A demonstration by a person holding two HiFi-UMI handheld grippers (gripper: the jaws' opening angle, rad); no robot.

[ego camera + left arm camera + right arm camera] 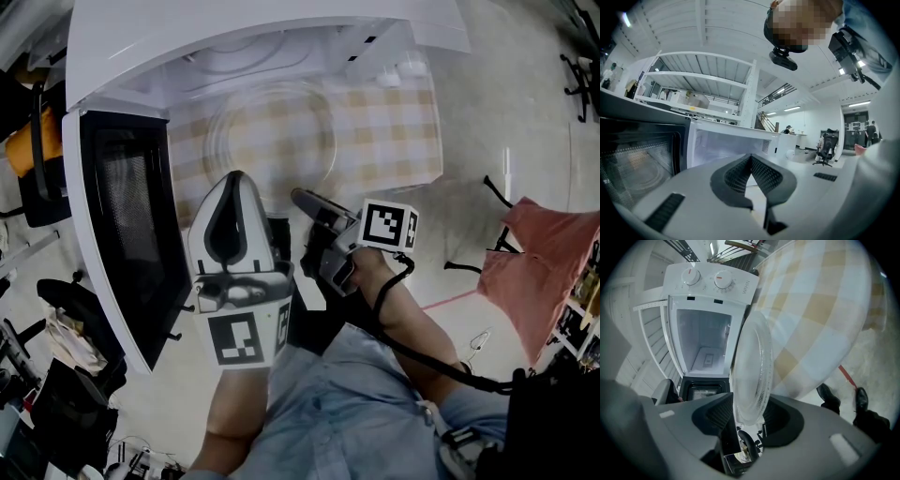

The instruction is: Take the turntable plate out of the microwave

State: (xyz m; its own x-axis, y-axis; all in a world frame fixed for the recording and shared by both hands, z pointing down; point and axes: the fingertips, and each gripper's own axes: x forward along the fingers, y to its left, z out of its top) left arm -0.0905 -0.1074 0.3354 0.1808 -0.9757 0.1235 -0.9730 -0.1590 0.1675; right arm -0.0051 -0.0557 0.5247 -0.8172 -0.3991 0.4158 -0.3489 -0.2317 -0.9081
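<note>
turntable plate (272,141): clear glass, outside the microwave (234,37), in front of the open cavity (244,56) and over the checked cloth (394,131). whether it touches the cloth cannot be told.

right gripper (305,200): on the plate's rim at about 5 o'clock in the head view. in the right gripper view the plate (752,362) stands edge-on between the jaws of the right gripper (749,413), both pads pinching the rim.

left gripper (234,187): just beside the right one, at its 8 o'clock, apart from the plate. in the left gripper view its pads (751,159) are pressed together at the tip with nothing between them.

edges and room: the cavity mouth lies at the plate's 12 o'clock. the door (131,225) is swung wide at 8 o'clock, its dark panel facing in. open cloth lies at 3 o'clock, up to the table edge.

surface: cloth in beige and pale checks (820,310), draped over the edge. two knobs (708,280) on the microwave's panel.

room: pale floor (506,112); pink fabric (544,262) at 4 o'clock, well apart.
</note>
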